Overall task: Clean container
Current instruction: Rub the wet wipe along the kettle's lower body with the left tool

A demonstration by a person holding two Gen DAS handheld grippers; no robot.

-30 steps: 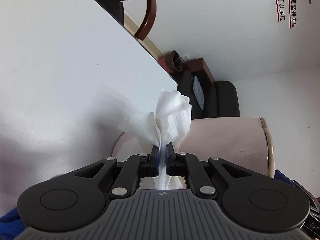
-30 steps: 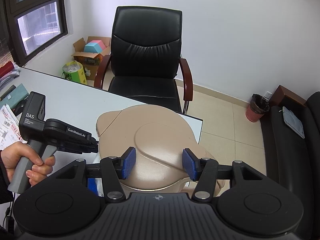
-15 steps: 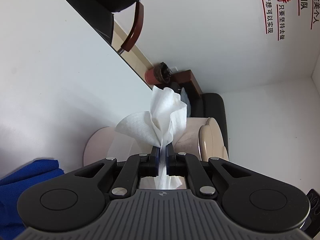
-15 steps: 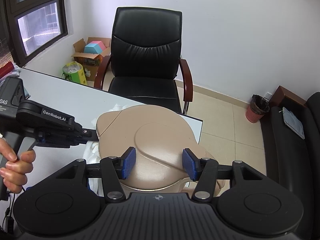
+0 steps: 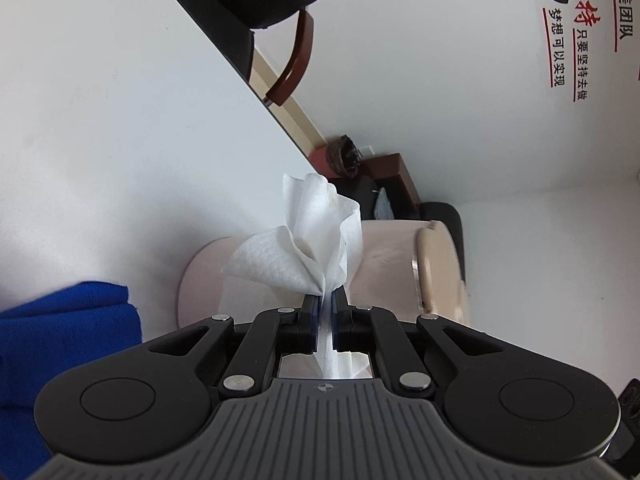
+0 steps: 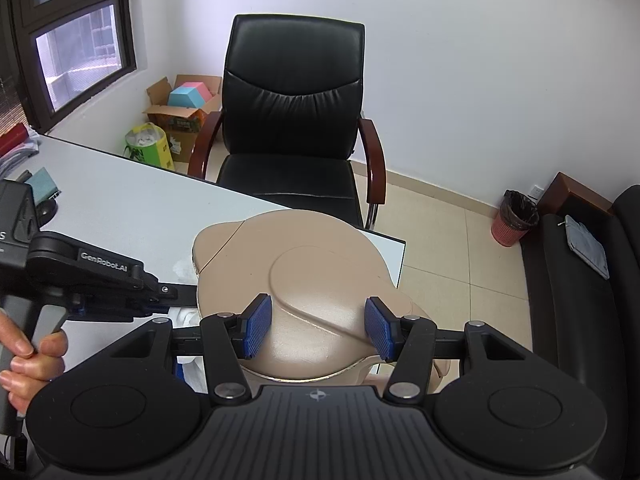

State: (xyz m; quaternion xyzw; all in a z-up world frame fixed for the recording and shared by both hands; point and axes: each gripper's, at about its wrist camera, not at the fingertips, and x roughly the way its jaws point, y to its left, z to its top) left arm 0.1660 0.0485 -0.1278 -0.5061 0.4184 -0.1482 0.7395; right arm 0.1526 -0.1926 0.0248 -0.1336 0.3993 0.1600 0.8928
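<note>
Mid-wipe: left gripper (image 5: 327, 300) clamped on white tissue (image 5: 308, 236) beside tan container (image 6: 296, 280). Right gripper (image 6: 316, 330) part-open, straddling lid; contact unclear. Next, probably: pressing tissue against wall.

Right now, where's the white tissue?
In the left wrist view the white tissue is pinched in the left gripper, fanning out against the side of the beige container, with the blue cloth at lower left.

Both grippers, left gripper (image 5: 326, 296) and right gripper (image 6: 316, 326), have black linkage arms with silver rivets, ribbed grey housings and blue ridged pads (image 6: 258, 330). The left one carries white "GenRobot.AI" lettering and a grey handle (image 6: 38, 332).
</note>
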